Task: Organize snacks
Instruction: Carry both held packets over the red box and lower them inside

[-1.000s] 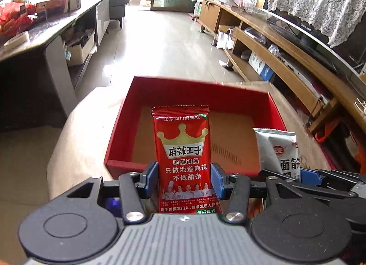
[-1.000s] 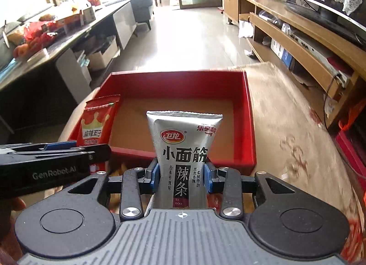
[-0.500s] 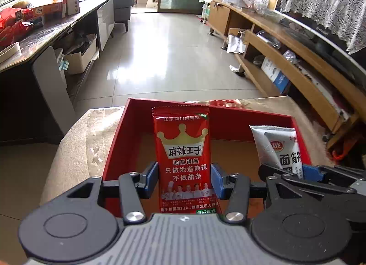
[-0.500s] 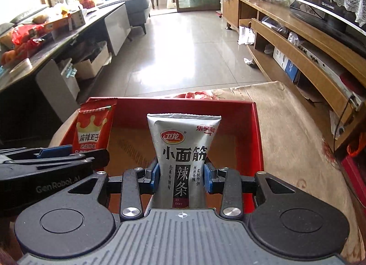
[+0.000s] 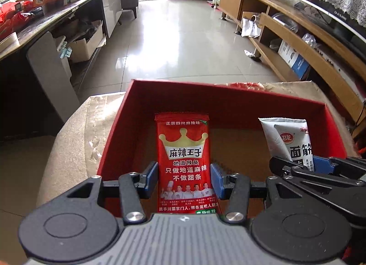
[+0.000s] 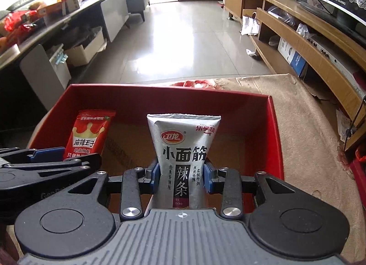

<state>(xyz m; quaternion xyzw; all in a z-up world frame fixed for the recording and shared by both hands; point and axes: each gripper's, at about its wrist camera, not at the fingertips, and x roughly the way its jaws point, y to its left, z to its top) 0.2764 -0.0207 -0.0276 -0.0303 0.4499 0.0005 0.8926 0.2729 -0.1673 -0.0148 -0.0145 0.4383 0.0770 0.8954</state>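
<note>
Left wrist view: left gripper low in the frame, blue pads clamped on both edges of a red snack packet. Packet upright at frame centre, crown logo and white lettering facing the lens, top edge level with the far wall of a red box. Box open-topped, brown floor inside, resting on a beige patterned cloth that fills the lower left. At right of frame, right gripper seen side-on, gripping a silver snack packet, also upright over the box interior.

Right wrist view: right gripper at bottom centre, blue pads pinched tight on the silver snack packet, black lettering visible, top seal in front of the far red wall. Red box spans the middle of the frame, its right wall running down toward the lower right. Left gripper in from the left edge, grasping the red snack packet, tilted slightly and held above the left part of the box. Cloth stretches to the right of the box.

Behind, upper half of both frames: glossy tiled floor, cluttered dark counter at upper left, wooden shelving along the right.
</note>
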